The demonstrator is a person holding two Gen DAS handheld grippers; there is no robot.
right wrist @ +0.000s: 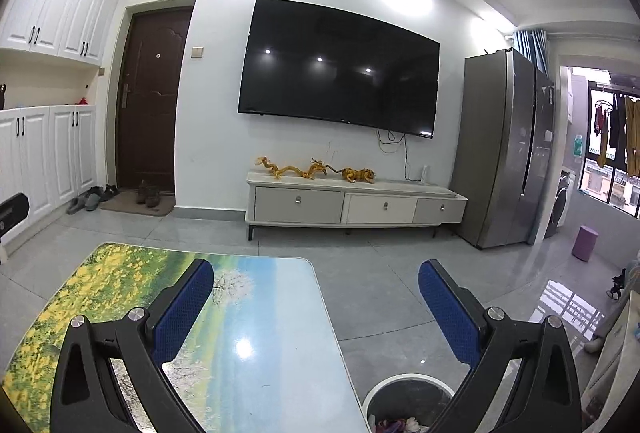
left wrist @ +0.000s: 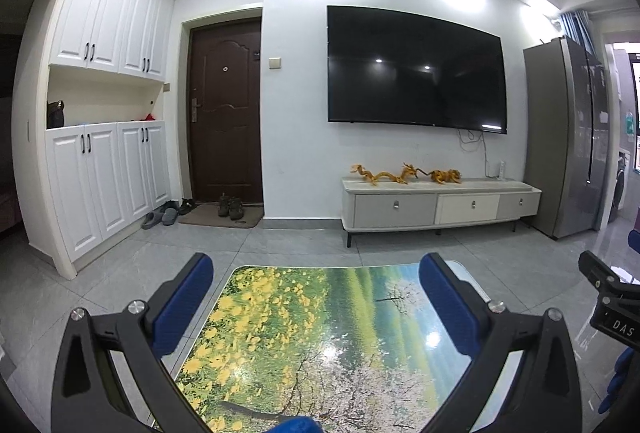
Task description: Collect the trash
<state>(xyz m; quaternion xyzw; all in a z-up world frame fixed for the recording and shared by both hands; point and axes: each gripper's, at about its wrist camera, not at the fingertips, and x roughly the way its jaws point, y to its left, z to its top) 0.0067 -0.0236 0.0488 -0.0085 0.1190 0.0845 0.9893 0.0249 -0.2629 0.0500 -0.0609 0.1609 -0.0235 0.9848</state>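
Far left: white cupboards (left wrist: pixel 104 169), a brown door (left wrist: pixel 224 113), shoes (left wrist: pixel 230 208) on the mat.

Next, the left hand-held gripper (left wrist: pixel 316 265): fingers spread wide apart, nothing between them, aimed over the flower-printed table (left wrist: pixel 320 333). No loose trash to be seen on the table top in the left wrist view. Only a blue shape (left wrist: pixel 288 425) at the very bottom edge, too cropped and blurred to name; possibly part of the rig.

Middle of the room: a dark television (left wrist: pixel 416 69) on the wall above a low cabinet (left wrist: pixel 440 205).

Then the right hand-held gripper (right wrist: pixel 317 269): fingers likewise wide apart and empty, hanging past the right edge of the table, over the grey floor (right wrist: pixel 380 293).

Directly below and slightly ahead of the right fingers, just beside the table's edge: a round bin (right wrist: pixel 400 377), mouth up, no long axis to line up with. Inside, low down: crumpled trash (right wrist: pixel 394 425), pale and purplish, partly cut off by the frame.

Judged from this: bin clearly nearer the right hand, off to the right of the left one. Most likely little or nothing left to gather from the table. For any further drop: straight down from the right hand, clear of the rim.
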